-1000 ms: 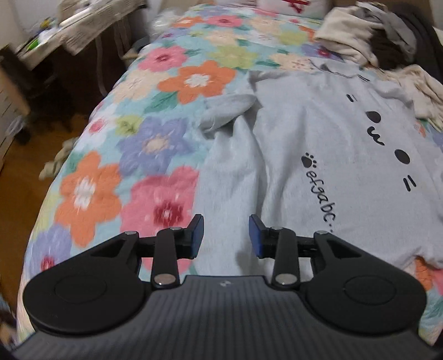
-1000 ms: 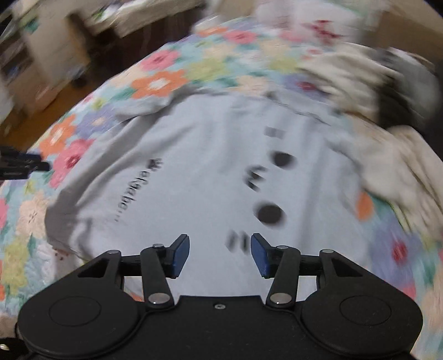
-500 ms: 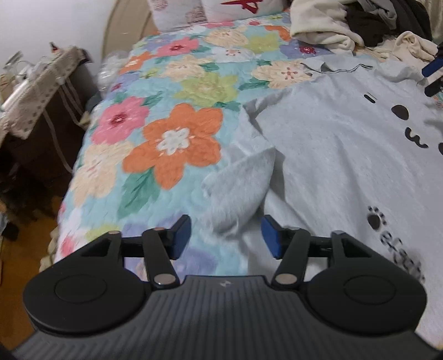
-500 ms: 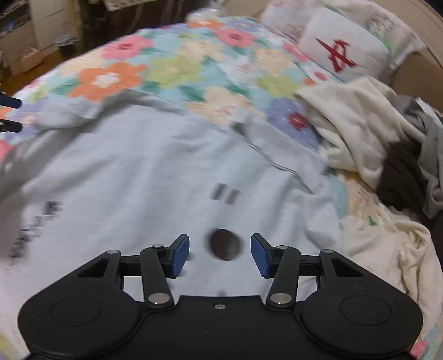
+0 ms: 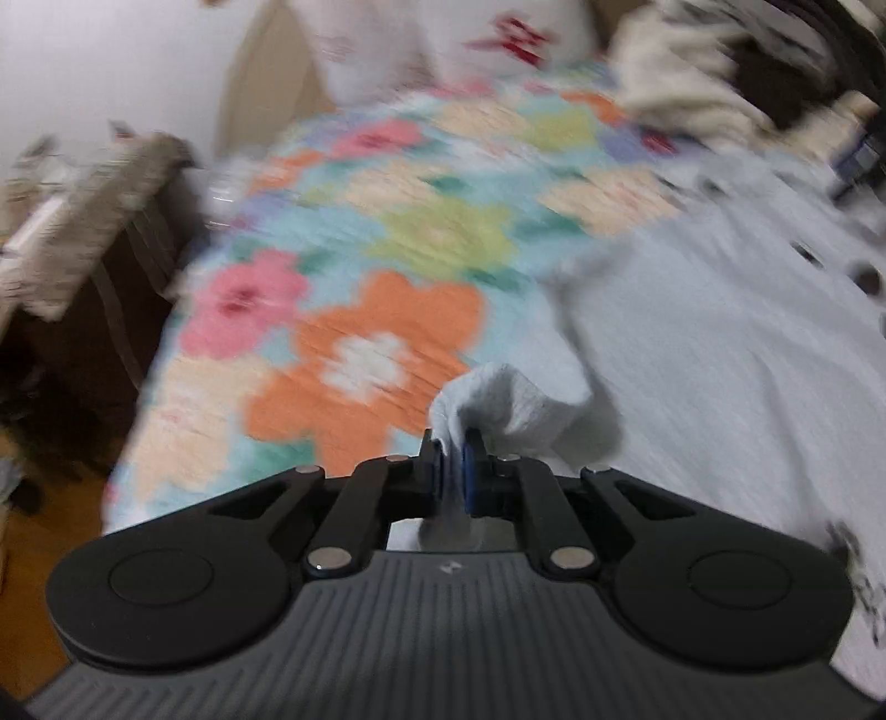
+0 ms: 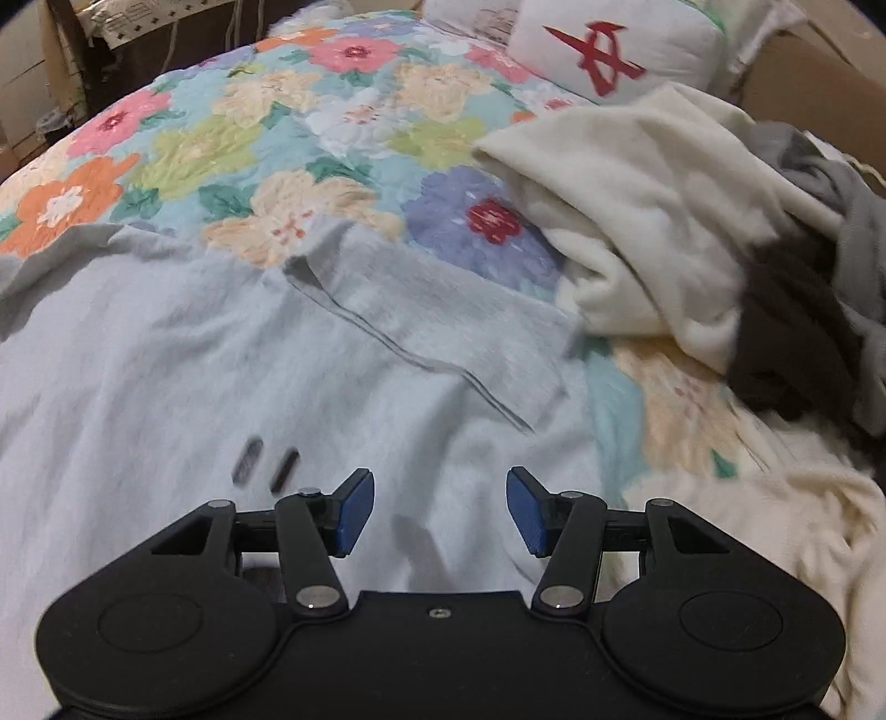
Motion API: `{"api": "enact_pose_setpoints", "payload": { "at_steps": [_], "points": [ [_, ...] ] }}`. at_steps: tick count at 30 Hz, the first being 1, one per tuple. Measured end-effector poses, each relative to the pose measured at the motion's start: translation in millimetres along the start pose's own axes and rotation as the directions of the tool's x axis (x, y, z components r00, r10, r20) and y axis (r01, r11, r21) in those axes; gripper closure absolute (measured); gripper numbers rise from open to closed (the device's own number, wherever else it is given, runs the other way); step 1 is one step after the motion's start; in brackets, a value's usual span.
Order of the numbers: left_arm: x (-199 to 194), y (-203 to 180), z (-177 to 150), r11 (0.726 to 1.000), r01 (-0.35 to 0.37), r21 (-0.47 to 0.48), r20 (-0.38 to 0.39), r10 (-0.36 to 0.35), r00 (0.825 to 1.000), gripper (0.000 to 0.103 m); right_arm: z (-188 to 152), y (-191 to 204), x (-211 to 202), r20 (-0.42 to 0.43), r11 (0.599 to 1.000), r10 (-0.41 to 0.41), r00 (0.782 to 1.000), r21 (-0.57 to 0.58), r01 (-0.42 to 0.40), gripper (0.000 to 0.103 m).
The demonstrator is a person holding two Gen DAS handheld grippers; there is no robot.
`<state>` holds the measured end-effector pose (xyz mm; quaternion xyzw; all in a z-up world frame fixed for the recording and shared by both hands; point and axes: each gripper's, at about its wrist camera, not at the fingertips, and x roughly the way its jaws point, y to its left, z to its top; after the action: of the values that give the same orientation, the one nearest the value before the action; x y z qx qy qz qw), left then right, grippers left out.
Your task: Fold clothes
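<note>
Left claw [image 5: 453, 465]: blue pads pressed nearly together, pinching a bunched fold of the grey shirt's sleeve [image 5: 515, 401]. Cloth rises in a small peak just ahead of the pads and a strip of it hangs down behind them, between the two arms of the claw. Left wrist view is heavily blurred; fine detail not readable.

Right claw [image 6: 437, 509]: pads spread wide apart, nothing between them. It hangs low over the upper part of the shirt [image 6: 166, 360]; whether it touches the cloth cannot be told. A faint shadow sits on the fabric between the pads.

Shirt: light grey, spread flat across the bed, front up. Two short dark dashes [image 6: 266, 459] of its print lie just left of the right claw. Neck opening [image 6: 410, 338], edged with a darker seam, lies ahead of the right claw, toward the head of the bed. Pinched sleeve is at the shirt's left side, lifted off the bedspread [image 5: 387, 310].

Bedspread: pale blue with large flowers in orange, pink, yellow-green, cream, purple.

Other laundry: cream garment [image 6: 637, 221] heaped at the right, beside the shirt's shoulder; dark brown [image 6: 786, 332] and grey [image 6: 847, 205] pieces piled against it.

Head of bed: white pillow with a red mark [image 6: 609, 50].

Left of bed: dark piece of furniture with a pale cloth draped over it [image 5: 94, 221].
</note>
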<state>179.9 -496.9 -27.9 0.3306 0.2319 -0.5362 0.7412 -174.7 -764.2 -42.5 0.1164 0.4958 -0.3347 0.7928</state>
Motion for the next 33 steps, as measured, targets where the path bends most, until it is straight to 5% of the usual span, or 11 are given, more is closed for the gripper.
{"api": "enact_pose_setpoints", "payload": {
  "at_steps": [2, 4, 11, 14, 15, 20, 24, 33],
  "points": [
    [-10.1, 28.8, 14.5, 0.989, -0.101, -0.111, 0.065, 0.108, 0.992, 0.096, 7.7, 9.4, 8.2, 0.009, 1.000, 0.025, 1.000, -0.013, -0.025, 0.045],
    [-8.9, 59.3, 26.1, 0.966, -0.091, -0.242, 0.087, 0.115, 0.990, 0.098, 15.3, 17.2, 18.6, -0.012, 0.998, 0.061, 0.998, -0.013, -0.061, 0.045],
    [68.0, 74.0, 25.7, 0.964, -0.126, -0.232, -0.130, 0.097, 0.987, 0.094, 27.0, 45.6, 34.0, -0.020, 0.993, 0.118, 0.993, 0.030, -0.117, 0.045],
    [78.4, 66.3, 10.5, 0.968, -0.161, -0.191, -0.217, 0.118, 0.969, 0.081, 32.3, 63.0, 29.1, 0.009, 0.985, 0.165, 0.986, 0.049, -0.165, 0.045],
    [77.6, 65.6, 5.9, 0.967, -0.165, -0.194, -0.237, 0.117, 0.964, 0.067, 33.5, 69.3, 27.2, 0.015, 0.981, 0.185, 0.983, 0.052, -0.186, 0.045],
    [24.2, 65.0, -19.8, 0.962, -0.078, -0.261, -0.249, 0.011, 0.968, 0.056, 30.9, 107.9, 7.2, 0.018, 0.951, 0.306, 0.952, 0.041, -0.306, 0.045],
    [-36.7, 47.6, -52.2, 0.957, -0.063, -0.282, -0.238, -0.006, 0.971, 0.045, 13.6, 138.5, -15.4, 0.035, 0.919, 0.388, 0.921, 0.060, -0.390, 0.045],
    [-142.2, 9.5, -169.9, 0.851, -0.073, -0.520, -0.297, -0.100, 0.950, 0.045, -57.1, 261.1, -85.5, 0.002, 0.836, 0.511, 0.860, -0.233, -0.496, 0.045]
  ]
}}
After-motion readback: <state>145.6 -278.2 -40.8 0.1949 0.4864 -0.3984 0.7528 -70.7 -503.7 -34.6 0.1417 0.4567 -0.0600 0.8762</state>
